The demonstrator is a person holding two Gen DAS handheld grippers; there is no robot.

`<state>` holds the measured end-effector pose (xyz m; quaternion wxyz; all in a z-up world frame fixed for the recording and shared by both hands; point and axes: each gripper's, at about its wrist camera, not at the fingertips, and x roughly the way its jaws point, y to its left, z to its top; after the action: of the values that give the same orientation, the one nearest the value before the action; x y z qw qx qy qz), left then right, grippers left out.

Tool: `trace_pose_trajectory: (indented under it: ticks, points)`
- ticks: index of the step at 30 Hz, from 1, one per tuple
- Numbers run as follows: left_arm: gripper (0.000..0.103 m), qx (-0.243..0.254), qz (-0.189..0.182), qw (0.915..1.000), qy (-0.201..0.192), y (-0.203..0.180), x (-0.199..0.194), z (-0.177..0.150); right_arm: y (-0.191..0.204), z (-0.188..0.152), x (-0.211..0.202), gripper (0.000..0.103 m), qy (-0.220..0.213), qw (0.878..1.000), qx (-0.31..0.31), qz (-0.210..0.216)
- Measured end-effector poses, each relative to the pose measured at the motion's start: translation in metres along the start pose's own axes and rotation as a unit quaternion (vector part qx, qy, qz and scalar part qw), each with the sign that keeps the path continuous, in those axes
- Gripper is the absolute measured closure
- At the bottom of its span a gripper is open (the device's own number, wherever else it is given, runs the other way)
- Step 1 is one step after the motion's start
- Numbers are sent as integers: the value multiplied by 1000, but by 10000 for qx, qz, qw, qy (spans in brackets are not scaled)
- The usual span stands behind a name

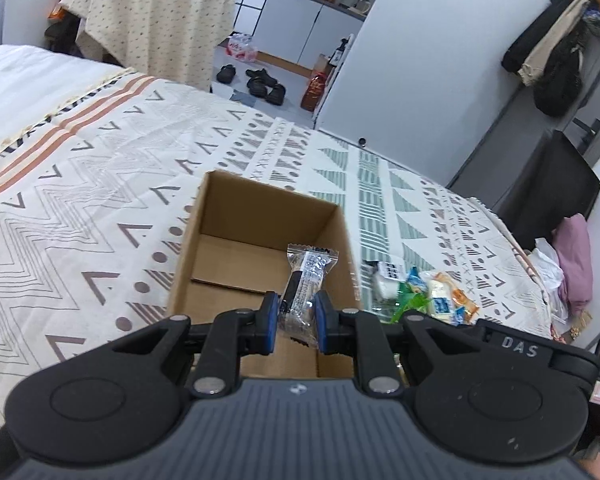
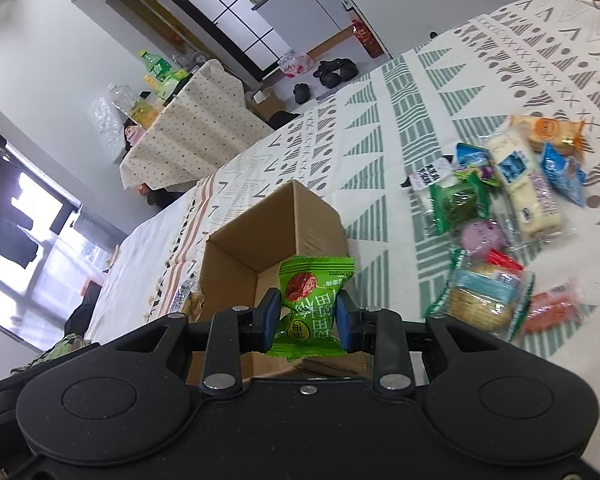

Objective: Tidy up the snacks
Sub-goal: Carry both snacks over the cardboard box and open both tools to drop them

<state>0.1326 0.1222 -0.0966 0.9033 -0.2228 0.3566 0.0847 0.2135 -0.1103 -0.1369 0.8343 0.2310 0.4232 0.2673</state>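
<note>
Cardboard box [image 1: 260,240] on the bed, snack pile [image 2: 500,216] to its right. My left tongs [image 1: 296,312] pinch a clear-wrapped bar [image 1: 300,280], right tongs [image 2: 308,316] a green packet [image 2: 312,300], both over the box. Next I judge: release inside.

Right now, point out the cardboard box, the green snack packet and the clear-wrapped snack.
cardboard box [image 1: 236,268]: left wrist view, inside floor.
green snack packet [image 2: 314,304]: right wrist view, printed front.
clear-wrapped snack [image 1: 304,280]: left wrist view, wrapper middle.
</note>
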Motion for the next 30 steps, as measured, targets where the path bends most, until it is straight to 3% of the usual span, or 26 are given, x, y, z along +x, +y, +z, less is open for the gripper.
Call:
trace_pose_trajectory:
  ticks: [8, 10, 12, 14, 15, 19, 20, 22, 25, 27, 30]
  points:
    - [77, -188, 287, 9989, 317, 19, 15, 3, 14, 1, 18, 74, 71, 9999, -69, 82]
    - [68, -203, 319, 9987, 348, 22, 14, 3, 18, 2, 23, 74, 88, 9998, -98, 127]
    - [50, -228, 379, 9983, 366, 25, 13, 2, 23, 2, 27, 74, 101, 9996, -145, 201]
    - [38, -267, 449, 9979, 392, 27, 12, 2, 30, 3, 31, 72, 100, 9993, -226, 287]
    - [32, -267, 477, 9975, 443, 28, 13, 2, 33, 3, 32, 70, 91, 9991, -254, 334]
    - [28, -283, 469, 9968, 586, 30, 13, 1, 38, 3, 34, 58, 74, 9985, -263, 469]
    - [26, -293, 487, 9966, 601, 30, 12, 1, 38, 3, 32, 54, 42, 9987, -269, 419]
    - [22, -292, 495, 9968, 561, 27, 10, 0, 34, 2, 26, 36, -65, 9993, -225, 307]
    - [17, -348, 441, 9975, 435, 21, 5, -1, 29, 2, 16, 21, -181, 9995, -206, 162]
    - [9, -360, 389, 9976, 436, 15, 3, -1, 27, 2, 8, 16, -277, 9993, -243, 34]
    - [6, -360, 352, 9976, 472, 5, 1, -4, 22, 4, -4, 8, -452, 9987, -223, -49]
